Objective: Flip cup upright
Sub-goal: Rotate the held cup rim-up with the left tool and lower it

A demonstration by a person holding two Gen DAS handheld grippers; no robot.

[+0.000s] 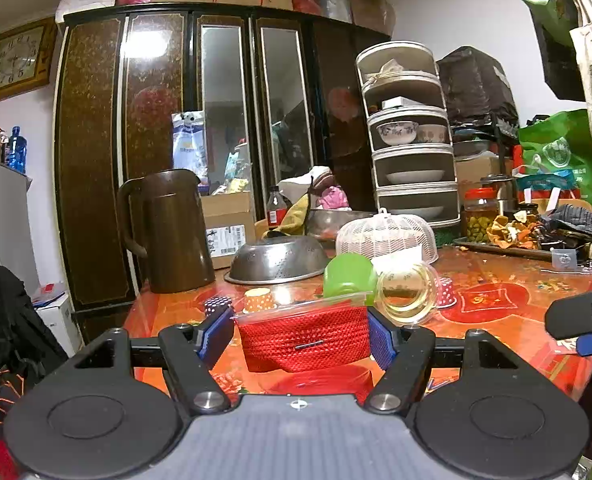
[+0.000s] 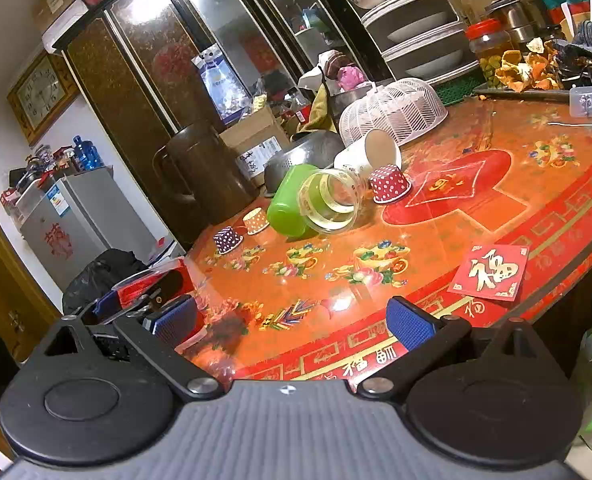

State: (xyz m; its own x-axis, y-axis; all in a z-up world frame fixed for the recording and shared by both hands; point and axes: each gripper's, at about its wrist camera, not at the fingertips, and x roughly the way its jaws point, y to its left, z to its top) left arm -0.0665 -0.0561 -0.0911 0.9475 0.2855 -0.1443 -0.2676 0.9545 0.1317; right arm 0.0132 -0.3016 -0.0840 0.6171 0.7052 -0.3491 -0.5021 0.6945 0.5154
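The red cup (image 1: 304, 340) sits gripped between my left gripper (image 1: 301, 334)'s 2 pads at the near table (image 2: 476, 208) edge, light, thin-walled and easily crushed I judge, so I'd hold mid-wall gently, while my right gripper (image 2: 292, 322) hangs wide open, empty.

In the left claw (image 1: 300, 328): a cup (image 1: 304, 346), over the near edge of the tabletop (image 2: 456, 220). Behind it, a plastic cup (image 1: 348, 280) on its side, with a glass cup (image 1: 406, 294) on its side right against it. Behind those, a paper cup (image 2: 370, 156) on its side, then a mesh cover (image 2: 396, 108). Left of the plastic cup, a bowl (image 1: 278, 260) upside down, then a jug (image 1: 168, 232). Front right, a flat card (image 2: 490, 272).
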